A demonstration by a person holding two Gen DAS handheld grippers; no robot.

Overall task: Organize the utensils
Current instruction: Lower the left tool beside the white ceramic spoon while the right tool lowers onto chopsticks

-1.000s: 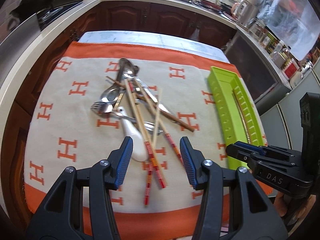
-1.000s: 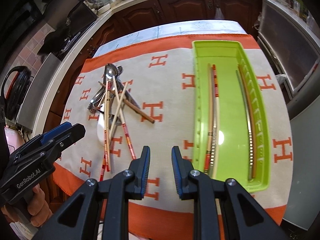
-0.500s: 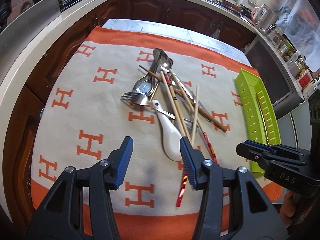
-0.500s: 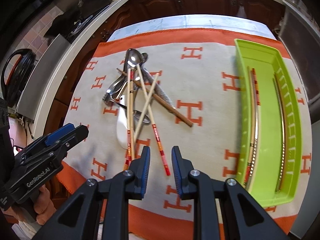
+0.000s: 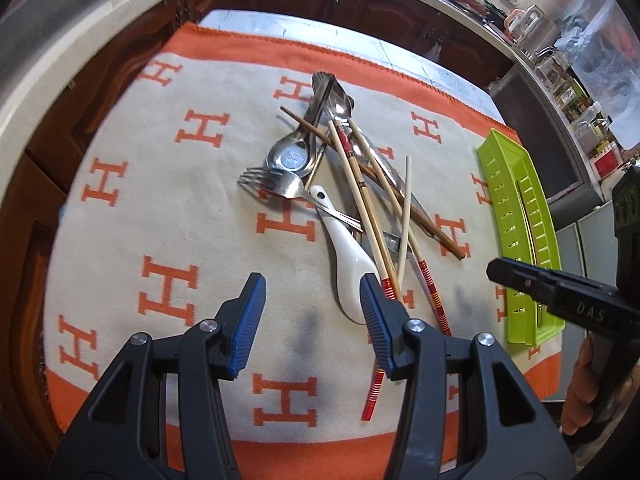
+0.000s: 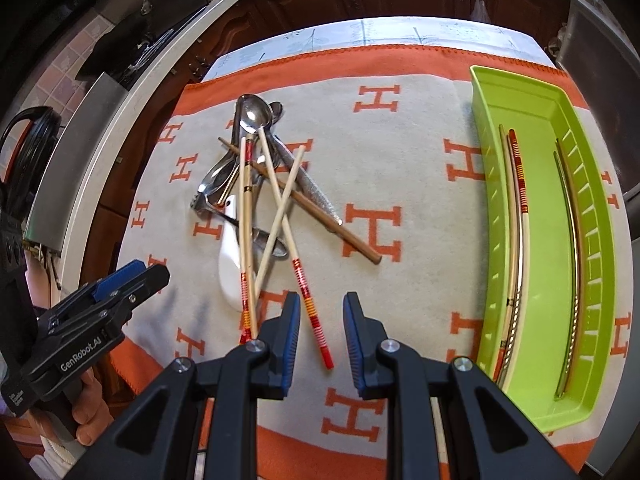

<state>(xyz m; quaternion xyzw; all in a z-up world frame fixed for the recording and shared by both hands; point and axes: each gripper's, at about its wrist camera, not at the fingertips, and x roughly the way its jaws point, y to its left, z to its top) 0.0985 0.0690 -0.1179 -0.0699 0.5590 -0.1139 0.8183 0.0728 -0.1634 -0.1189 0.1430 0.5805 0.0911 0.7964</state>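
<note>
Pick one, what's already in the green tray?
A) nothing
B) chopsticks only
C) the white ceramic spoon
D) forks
B: the green tray holds only long thin chopsticks lying lengthwise, while the fork and the white ceramic spoon lie in the pile on the cloth.

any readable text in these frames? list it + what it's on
"GenRobot.AI": side of the left gripper, right wrist view.
"DAS": side of the right gripper, left wrist view.
"H": repeated orange letter woven into the cloth.
Small white print under "GenRobot.AI": too small to read.
Emblem in the steel spoon bowl: unreadable.
</note>
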